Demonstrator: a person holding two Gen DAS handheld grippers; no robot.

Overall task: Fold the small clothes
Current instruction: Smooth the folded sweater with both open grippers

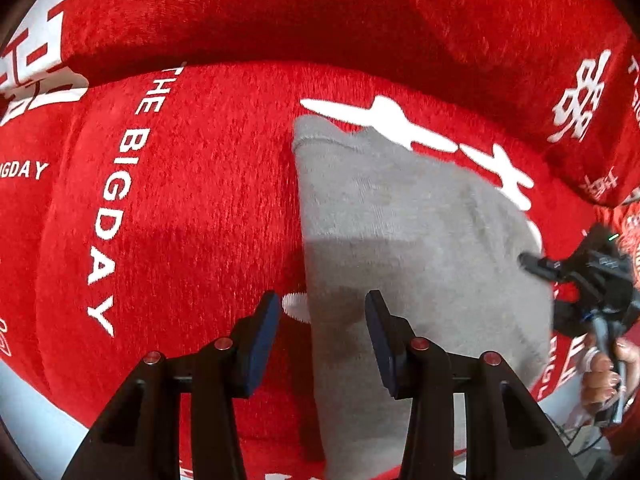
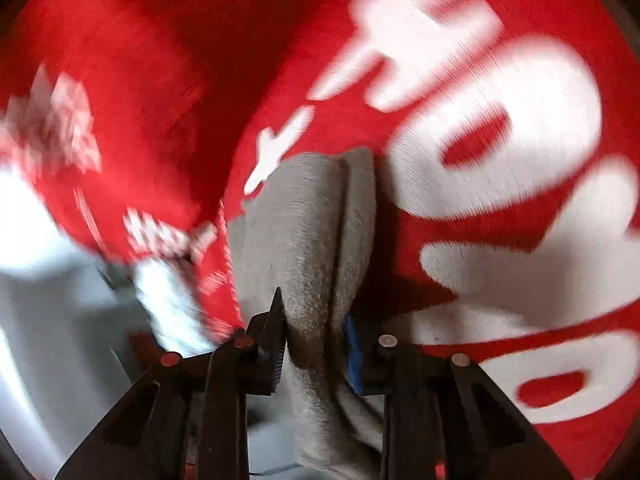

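A small grey garment (image 1: 404, 236) lies on a red plush cover (image 1: 192, 200) with white lettering. My left gripper (image 1: 322, 312) is open just above the garment's near left edge, one finger over the red cover and one over the grey cloth. My right gripper (image 1: 532, 264) shows at the garment's right edge in the left wrist view. In the right wrist view, which is blurred, my right gripper (image 2: 316, 320) is shut on a bunched fold of the grey garment (image 2: 308, 216), lifted off the red cover (image 2: 400, 280).
The red cover rises into a cushioned back (image 1: 320, 12) behind the garment and a side cushion (image 1: 592, 100) at the right. A pale floor (image 2: 52, 320) shows beyond the cover's edge. A hand (image 1: 604, 376) holds the right gripper's handle.
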